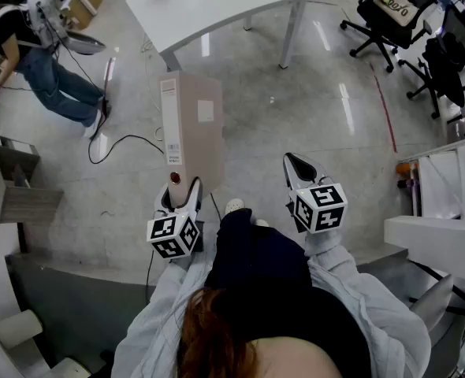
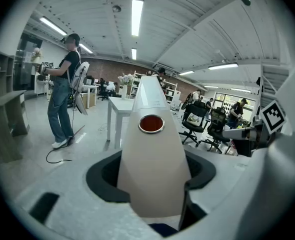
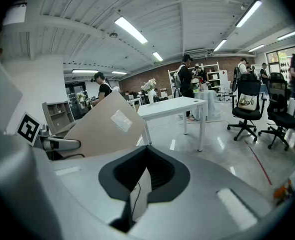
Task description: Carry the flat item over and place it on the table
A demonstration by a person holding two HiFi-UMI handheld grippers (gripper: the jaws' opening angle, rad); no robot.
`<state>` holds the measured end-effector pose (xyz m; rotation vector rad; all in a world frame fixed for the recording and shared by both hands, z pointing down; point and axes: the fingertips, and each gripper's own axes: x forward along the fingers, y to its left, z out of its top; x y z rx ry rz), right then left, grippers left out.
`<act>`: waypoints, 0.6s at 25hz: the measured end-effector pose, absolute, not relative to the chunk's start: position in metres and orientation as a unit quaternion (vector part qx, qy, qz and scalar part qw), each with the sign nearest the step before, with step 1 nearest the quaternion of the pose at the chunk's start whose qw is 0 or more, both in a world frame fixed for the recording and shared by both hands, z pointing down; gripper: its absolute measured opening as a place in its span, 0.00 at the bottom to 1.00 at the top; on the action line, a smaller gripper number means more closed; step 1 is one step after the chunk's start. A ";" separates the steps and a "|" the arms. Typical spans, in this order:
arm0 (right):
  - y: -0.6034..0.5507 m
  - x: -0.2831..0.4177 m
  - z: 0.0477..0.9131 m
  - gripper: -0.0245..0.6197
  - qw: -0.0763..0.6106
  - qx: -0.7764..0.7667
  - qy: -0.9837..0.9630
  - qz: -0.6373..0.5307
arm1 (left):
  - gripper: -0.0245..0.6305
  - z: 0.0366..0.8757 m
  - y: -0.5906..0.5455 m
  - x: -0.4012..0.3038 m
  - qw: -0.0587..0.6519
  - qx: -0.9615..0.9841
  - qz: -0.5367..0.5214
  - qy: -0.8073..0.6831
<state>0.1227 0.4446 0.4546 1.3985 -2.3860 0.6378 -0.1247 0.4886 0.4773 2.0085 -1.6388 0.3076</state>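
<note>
A beige ring binder (image 1: 191,128) with a white spine label sticks out forward from my left gripper (image 1: 181,191), which is shut on its lower end. In the left gripper view the binder's spine (image 2: 151,149) with its red-rimmed finger hole fills the space between the jaws. My right gripper (image 1: 298,168) is held beside it on the right, apart from the binder, its tips together with nothing in them; the right gripper view shows the binder's cover (image 3: 105,126) off to the left. The white table (image 1: 217,2) stands ahead across the floor.
A person (image 1: 35,61) stands at the far left near a black cable (image 1: 118,144) on the floor. Black office chairs (image 1: 394,10) are at the top right. A grey shelf (image 1: 12,195) is on the left, and white furniture (image 1: 437,235) on the right.
</note>
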 end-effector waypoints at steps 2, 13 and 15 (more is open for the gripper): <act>0.451 0.121 0.449 0.05 0.147 0.489 -0.830 0.223 | 0.44 0.476 0.493 -0.126 0.264 0.746 0.118 -0.600; 0.479 0.146 0.444 0.05 0.120 0.507 -0.819 0.240 | 0.44 0.463 0.524 -0.109 0.270 0.745 0.101 -0.601; 0.478 0.148 0.444 0.05 0.122 0.499 -0.823 0.244 | 0.44 0.461 0.525 -0.106 0.277 0.738 0.098 -0.607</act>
